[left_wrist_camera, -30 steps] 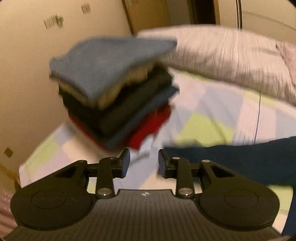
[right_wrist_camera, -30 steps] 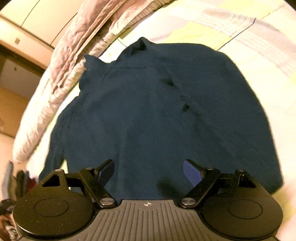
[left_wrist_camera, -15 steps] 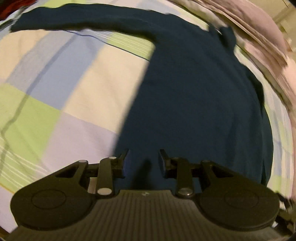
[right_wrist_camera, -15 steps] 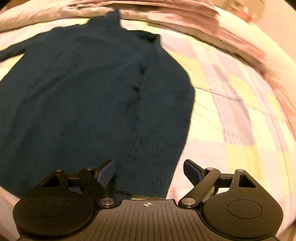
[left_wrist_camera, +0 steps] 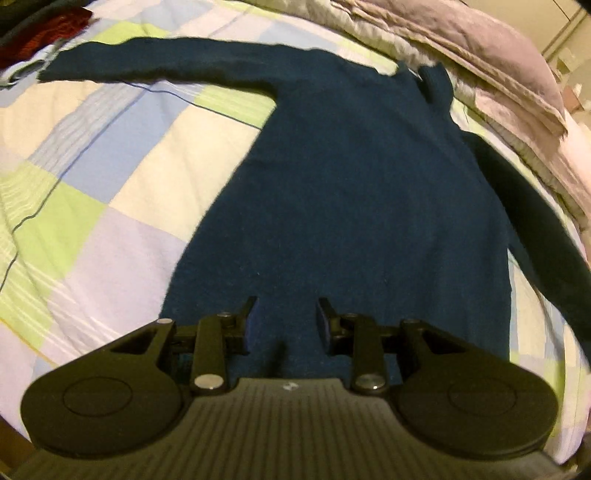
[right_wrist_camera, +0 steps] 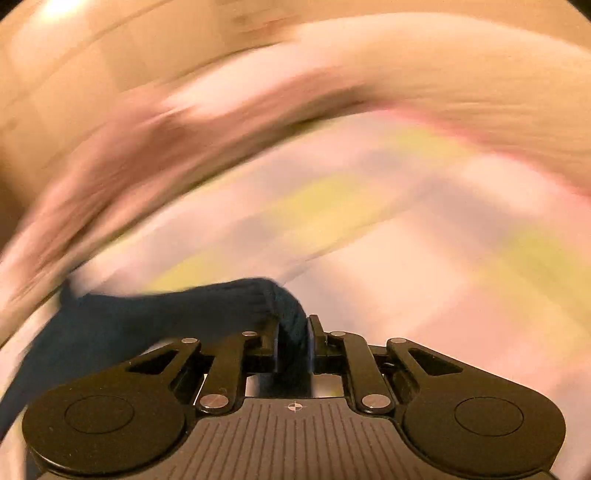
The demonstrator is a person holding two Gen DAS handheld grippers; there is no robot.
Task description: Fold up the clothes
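Observation:
A dark blue sweater (left_wrist_camera: 351,184) lies flat on the checked bedsheet (left_wrist_camera: 110,166), one sleeve stretched to the upper left and the collar at the top right. My left gripper (left_wrist_camera: 286,306) hovers over the hem, its jaws partly apart with nothing between them. In the blurred right wrist view, my right gripper (right_wrist_camera: 293,325) has its jaws closing on the bunched, ribbed end of the sweater's other sleeve (right_wrist_camera: 166,310). The fabric fills the gap between the pads and trails off to the left.
A rumpled pink quilt (left_wrist_camera: 498,55) lies along the far side of the bed. A stack of folded clothes (left_wrist_camera: 48,29), red and dark, sits at the top left corner. Bare checked sheet (right_wrist_camera: 406,240) stretches ahead of the right gripper.
The left view swung from the folded stack down onto the sweater's hem. The right gripper, wide open over the sweater before, has narrowed onto the sleeve end and swept sideways fast.

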